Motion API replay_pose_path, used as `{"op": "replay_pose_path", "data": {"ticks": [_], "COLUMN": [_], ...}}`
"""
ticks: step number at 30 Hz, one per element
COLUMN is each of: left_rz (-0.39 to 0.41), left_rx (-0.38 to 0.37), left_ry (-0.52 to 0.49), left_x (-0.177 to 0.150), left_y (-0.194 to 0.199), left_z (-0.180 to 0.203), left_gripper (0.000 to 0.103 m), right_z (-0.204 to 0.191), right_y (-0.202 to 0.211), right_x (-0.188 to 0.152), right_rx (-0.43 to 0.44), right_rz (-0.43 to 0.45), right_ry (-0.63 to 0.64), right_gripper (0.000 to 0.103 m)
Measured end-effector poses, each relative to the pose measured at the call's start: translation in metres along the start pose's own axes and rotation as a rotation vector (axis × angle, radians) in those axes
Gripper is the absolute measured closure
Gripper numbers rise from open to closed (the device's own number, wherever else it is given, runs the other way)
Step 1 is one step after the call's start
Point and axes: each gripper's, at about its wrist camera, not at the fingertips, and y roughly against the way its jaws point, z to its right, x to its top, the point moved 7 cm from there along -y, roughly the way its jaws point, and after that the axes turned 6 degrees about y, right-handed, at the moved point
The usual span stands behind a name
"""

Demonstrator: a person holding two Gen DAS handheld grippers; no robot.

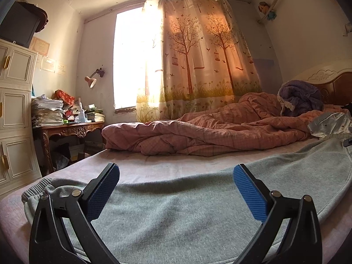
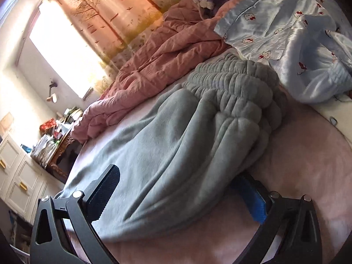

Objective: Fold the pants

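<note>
Grey sweatpants (image 1: 180,211) lie flat across the pink bed sheet (image 1: 171,167), with a ribbed cuff (image 1: 35,191) at the left. My left gripper (image 1: 176,191) is open and empty, low over the pants leg. In the right wrist view the pants (image 2: 167,167) show their gathered elastic waistband (image 2: 237,92). My right gripper (image 2: 178,195) is open, its jaws either side of a fold of the pants near the waist. Its right fingertip (image 2: 250,198) is partly hidden under the cloth edge.
A rumpled pink quilt (image 1: 209,129) lies along the far side of the bed, with a purple blanket (image 1: 299,96) by the headboard. A blue satin Hello Kitty garment (image 2: 292,33) lies beside the waistband. A cluttered wooden desk (image 1: 70,129) and white cabinet (image 1: 15,110) stand at the left.
</note>
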Motion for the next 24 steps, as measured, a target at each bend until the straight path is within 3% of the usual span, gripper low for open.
{"op": "replay_pose_path", "data": {"ticks": [6,12,16,21,24], "left_rz": [-0.018,-0.019,-0.041,-0.03,-0.029], "left_rx": [0.011,0.019,0.018,0.021,0.019], "left_ry": [-0.043,-0.044,-0.047,-0.071,-0.079], "left_x": [-0.003,-0.003,-0.005,-0.005,-0.005], "left_y": [-0.005,-0.006,-0.01,-0.008,-0.008], "left_z": [0.009,0.007,0.007,0.012,0.014], "left_gripper": [0.0,0.0,0.0,0.0,0.0], "right_z": [0.001,0.008,0.02,0.031,0.039], "right_y": [-0.022,-0.007,-0.004,0.018,0.019], "right_x": [0.021,0.025,0.015,0.019,0.025], "right_rx": [-0.053,-0.061,-0.125,-0.221,-0.251], "right_rz": [-0.074,-0.022,-0.067,-0.029,-0.029], "right_ry": [-0.051,-0.083,-0.105,-0.093,-0.07], "right_gripper": [0.0,0.002,0.018,0.016,0.006]}}
